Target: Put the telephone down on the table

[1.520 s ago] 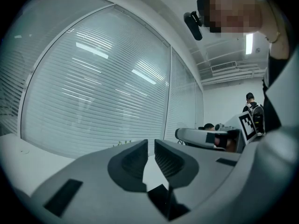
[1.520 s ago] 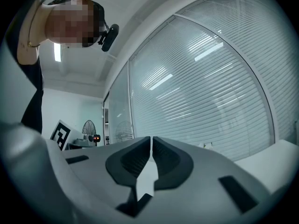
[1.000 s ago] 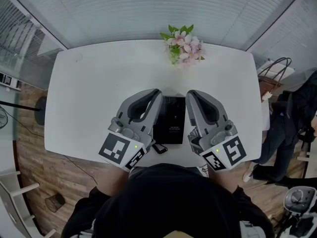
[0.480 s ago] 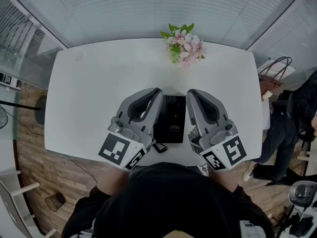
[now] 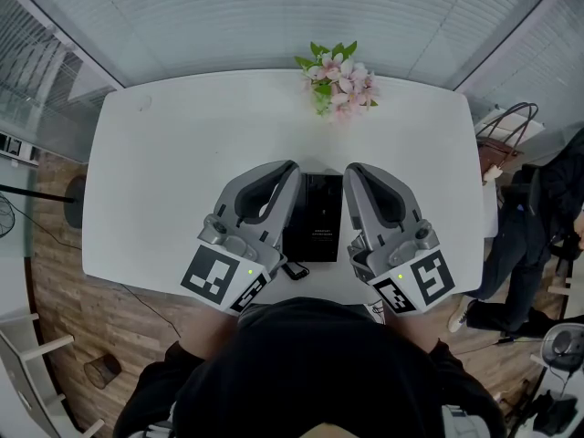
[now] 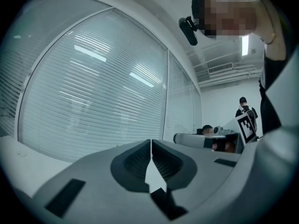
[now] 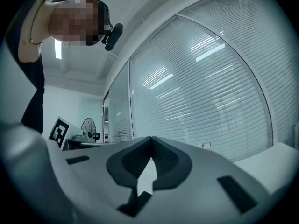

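I am looking down on the white table (image 5: 173,153), and the black telephone (image 5: 315,215) is lying flat on it, near the edge closest to me, at about 6 o'clock from the table's centre. The left gripper (image 5: 288,173) is sitting just beside the telephone at its 9 o'clock side, and the right gripper (image 5: 354,173) is sitting just beside it at its 3 o'clock side, both pointing toward 12 o'clock. I cannot tell from above whether either one is touching the telephone.

In the left gripper view, the left gripper (image 6: 150,149) is showing its dark pads pressed together, with nothing between them, and the slatted window blinds (image 6: 107,92) are filling the scene beyond. In the right gripper view, the right gripper (image 7: 150,147) is also showing its pads pressed together and empty, facing more blinds, with a standing fan (image 7: 88,127) showing at 9 o'clock.

A bunch of pink flowers (image 5: 339,85) is standing at the table's far edge, at 12 o'clock from the telephone. A person in dark clothes (image 5: 538,226) is standing off the table at 3 o'clock.
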{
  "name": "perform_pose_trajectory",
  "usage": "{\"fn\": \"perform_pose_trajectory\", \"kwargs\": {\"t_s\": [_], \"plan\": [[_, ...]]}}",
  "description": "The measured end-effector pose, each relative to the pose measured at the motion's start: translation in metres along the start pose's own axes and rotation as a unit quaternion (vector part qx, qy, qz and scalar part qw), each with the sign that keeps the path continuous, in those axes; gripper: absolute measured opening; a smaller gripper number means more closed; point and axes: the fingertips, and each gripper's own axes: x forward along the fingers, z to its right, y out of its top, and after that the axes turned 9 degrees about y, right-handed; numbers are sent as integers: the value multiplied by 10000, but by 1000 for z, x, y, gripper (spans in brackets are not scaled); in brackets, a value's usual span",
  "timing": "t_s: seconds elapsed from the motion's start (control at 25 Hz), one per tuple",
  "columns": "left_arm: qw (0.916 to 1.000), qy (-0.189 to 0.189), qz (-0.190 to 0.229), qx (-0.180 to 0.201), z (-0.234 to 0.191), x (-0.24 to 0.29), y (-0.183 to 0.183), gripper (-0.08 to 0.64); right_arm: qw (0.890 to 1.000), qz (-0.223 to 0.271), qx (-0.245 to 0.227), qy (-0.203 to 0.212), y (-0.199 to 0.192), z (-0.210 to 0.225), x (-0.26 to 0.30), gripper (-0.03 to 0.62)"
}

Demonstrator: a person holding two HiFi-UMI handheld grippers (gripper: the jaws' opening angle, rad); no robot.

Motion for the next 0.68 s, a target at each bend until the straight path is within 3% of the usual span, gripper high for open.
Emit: {"fn": "perform_pose_trajectory", "kwargs": {"t_s": [0.68], "plan": [[10000, -87, -31, 38, 6, 0, -2, 21, 10000, -8, -52, 32, 1, -2, 0, 5]]}}
